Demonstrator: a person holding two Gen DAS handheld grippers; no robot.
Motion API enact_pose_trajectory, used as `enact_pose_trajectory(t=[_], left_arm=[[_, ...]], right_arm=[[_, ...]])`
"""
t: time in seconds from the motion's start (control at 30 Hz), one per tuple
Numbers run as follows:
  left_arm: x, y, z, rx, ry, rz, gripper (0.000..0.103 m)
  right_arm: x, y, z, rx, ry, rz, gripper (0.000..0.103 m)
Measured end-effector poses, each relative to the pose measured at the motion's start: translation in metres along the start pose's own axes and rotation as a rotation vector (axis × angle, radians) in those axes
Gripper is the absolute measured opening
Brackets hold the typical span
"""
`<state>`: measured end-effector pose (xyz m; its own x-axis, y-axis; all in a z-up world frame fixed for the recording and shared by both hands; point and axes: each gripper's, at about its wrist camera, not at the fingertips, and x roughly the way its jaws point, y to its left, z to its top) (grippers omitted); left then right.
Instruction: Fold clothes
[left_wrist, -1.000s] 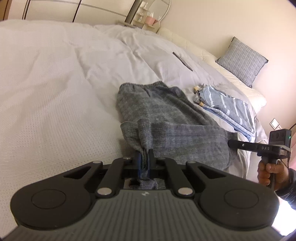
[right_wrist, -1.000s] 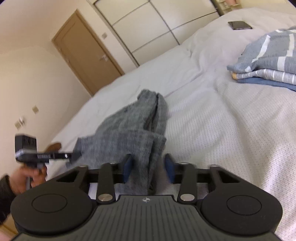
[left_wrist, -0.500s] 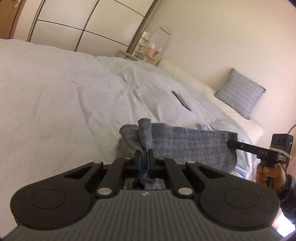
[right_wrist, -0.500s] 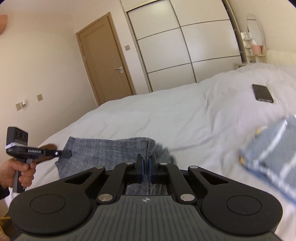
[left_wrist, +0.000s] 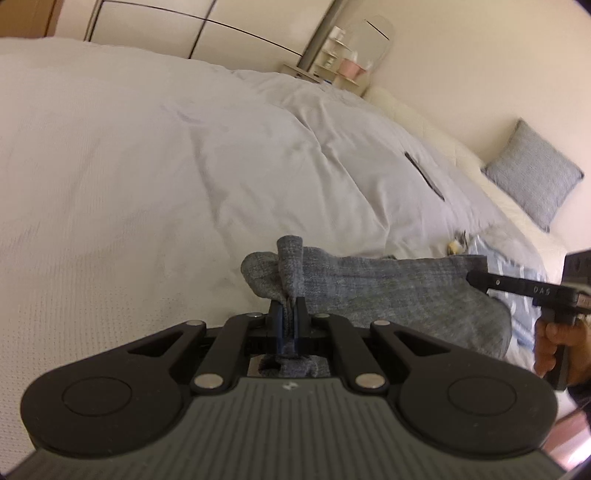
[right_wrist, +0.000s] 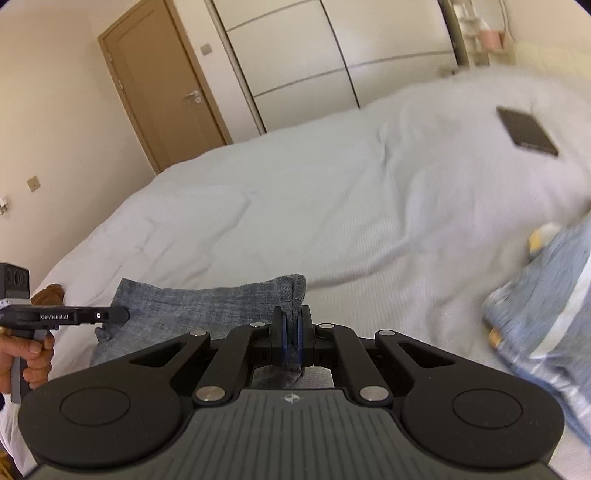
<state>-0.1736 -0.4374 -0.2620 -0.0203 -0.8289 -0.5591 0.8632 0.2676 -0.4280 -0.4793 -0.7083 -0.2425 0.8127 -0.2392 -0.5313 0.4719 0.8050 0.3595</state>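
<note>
A grey knitted garment (left_wrist: 388, 288) hangs stretched between my two grippers above the white bed (left_wrist: 129, 184). My left gripper (left_wrist: 287, 314) is shut on one bunched corner of it. The other corner sits clamped in my right gripper (right_wrist: 291, 325), which is shut too, with the grey cloth (right_wrist: 207, 306) running off to the left. Each view shows the other gripper's tip on the cloth's far end: the right gripper (left_wrist: 476, 277) in the left wrist view, the left gripper (right_wrist: 120, 314) in the right wrist view. The lower part of the garment is hidden behind the gripper bodies.
A folded blue striped stack (right_wrist: 546, 302) lies on the bed at the right. A dark phone (right_wrist: 526, 131) lies further up the cover. A grey cushion (left_wrist: 535, 173) leans at the headboard wall. Wardrobe doors (right_wrist: 314, 62) and a wooden door (right_wrist: 162, 92) stand beyond the bed.
One second ago the garment lay on the bed and my right gripper was open around it. That gripper has shut, and both grippers have lifted the cloth off the cover.
</note>
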Motion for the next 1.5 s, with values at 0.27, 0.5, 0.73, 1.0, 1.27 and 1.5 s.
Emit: enact_pose_trajectory(t=[0.27,0.5,0.73,1.0,1.27,1.5], left_arm=[[0.027,0.012,-0.005,-0.020,0.068,0.064,0.003],[0.009,0.002,-0.010,0.067,0.051,0.153,0.013],[-0.053,-0.082,-0.054,0.633,-0.086,0.263,0.039],[-0.021,-0.161,-0.148,1.263,-0.048,0.283,0.059],[0.014,-0.141,-0.126,1.177,0.034,0.331,0.015],[0.004,-0.136,-0.113,1.172,0.044,0.291,0.011]], right_arm=[[0.031,-0.009,0.000,0.033,0.006,0.003,0.004],[0.036,-0.021,-0.013,0.036,0.056,-0.037,0.029],[-0.041,0.026,-0.040,-0.285,-0.105,-0.158,0.041],[-0.028,0.133,-0.135,-1.048,-0.129,-0.251,0.072],[0.048,0.162,-0.163,-1.423,-0.059,-0.397,0.082],[0.062,0.150,-0.147,-1.454,0.036,-0.418,0.040]])
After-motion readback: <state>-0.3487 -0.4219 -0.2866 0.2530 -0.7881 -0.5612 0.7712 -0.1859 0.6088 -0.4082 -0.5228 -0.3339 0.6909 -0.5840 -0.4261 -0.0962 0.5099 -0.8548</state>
